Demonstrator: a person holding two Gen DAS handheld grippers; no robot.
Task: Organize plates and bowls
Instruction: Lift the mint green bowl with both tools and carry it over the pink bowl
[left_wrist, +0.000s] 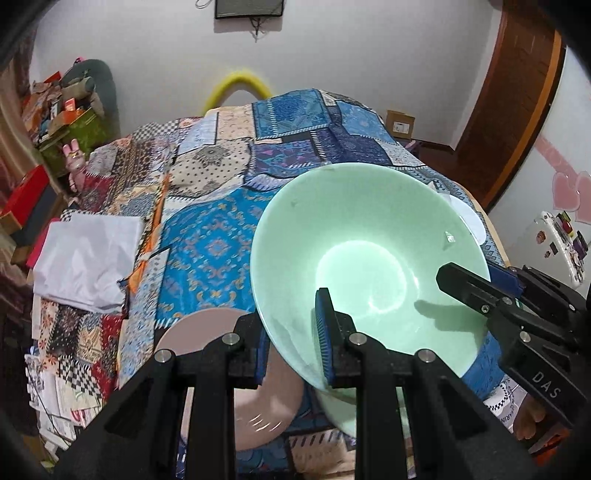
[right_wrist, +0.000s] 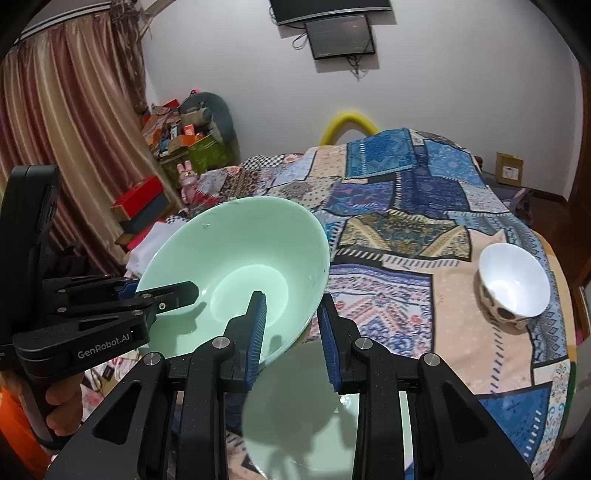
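Note:
A large mint-green bowl (left_wrist: 369, 236) (right_wrist: 236, 258) hangs tilted above the patchwork-covered table (left_wrist: 214, 243) (right_wrist: 406, 229). My left gripper (left_wrist: 291, 339) is shut on the bowl's near rim; the right wrist view shows it at the left (right_wrist: 159, 286). My right gripper (right_wrist: 291, 306) is shut on the opposite rim and shows at the right in the left wrist view (left_wrist: 476, 275). Right under the bowl lies a second mint-green dish (right_wrist: 306, 413) (left_wrist: 340, 410). A pink plate (left_wrist: 221, 369) lies beside it. A white bowl with a spotted outside (right_wrist: 513, 288) stands at the table's right, mostly hidden behind the green bowl in the left wrist view (left_wrist: 471, 218).
A folded white cloth (left_wrist: 88, 258) lies at the table's left edge. Boxes and clutter (right_wrist: 184, 140) are piled against the far left wall by a curtain (right_wrist: 66, 122). A hand (right_wrist: 62, 406) holds the left gripper's handle. The far half of the table bears only cloth.

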